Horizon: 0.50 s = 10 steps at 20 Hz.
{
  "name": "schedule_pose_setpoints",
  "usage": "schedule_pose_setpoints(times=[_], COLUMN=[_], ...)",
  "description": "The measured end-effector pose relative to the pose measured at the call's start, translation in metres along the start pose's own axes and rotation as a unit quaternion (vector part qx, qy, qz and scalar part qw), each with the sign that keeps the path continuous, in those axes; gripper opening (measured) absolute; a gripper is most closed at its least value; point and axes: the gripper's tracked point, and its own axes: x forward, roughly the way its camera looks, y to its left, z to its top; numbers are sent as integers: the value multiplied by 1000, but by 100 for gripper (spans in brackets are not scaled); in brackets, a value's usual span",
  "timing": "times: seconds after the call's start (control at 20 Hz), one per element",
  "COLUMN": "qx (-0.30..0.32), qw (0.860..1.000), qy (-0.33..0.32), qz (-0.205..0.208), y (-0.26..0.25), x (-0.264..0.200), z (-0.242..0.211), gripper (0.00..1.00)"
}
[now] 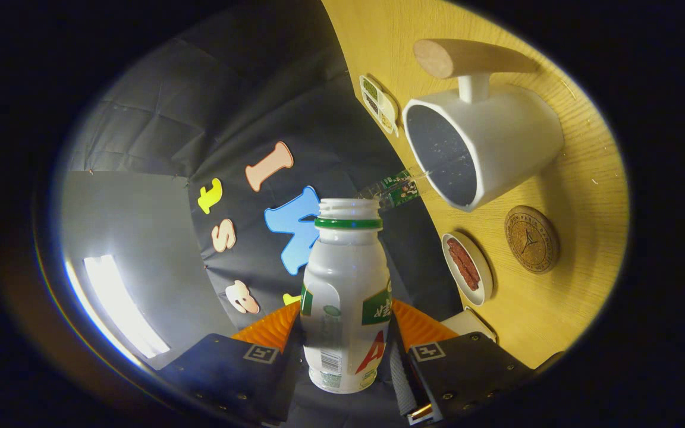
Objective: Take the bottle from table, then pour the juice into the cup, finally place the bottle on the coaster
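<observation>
You are working in a staged recording booth that is imitating a home dining corner. A black cloth wall (247, 107) is closing the space behind a wooden table (574, 196), and a strong lamp glare (116, 303) is shining from one side. On the table, household things are standing in for a kitchen: a white cup (497, 148) with a wooden handle, a round cork coaster (531, 239), a small dish (467, 267) with reddish food, and a divided tray (378, 104) of snacks near the wall.
</observation>
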Motion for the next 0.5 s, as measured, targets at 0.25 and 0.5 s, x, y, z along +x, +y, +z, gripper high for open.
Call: schedule_pose_setpoints(times=[0.25,0.5], qx=[6,7], qw=[1000,1000], qy=[-3,-3], qz=[0,2], y=[-1,-1], x=[1,1], z=[4,5], gripper=[66,66])
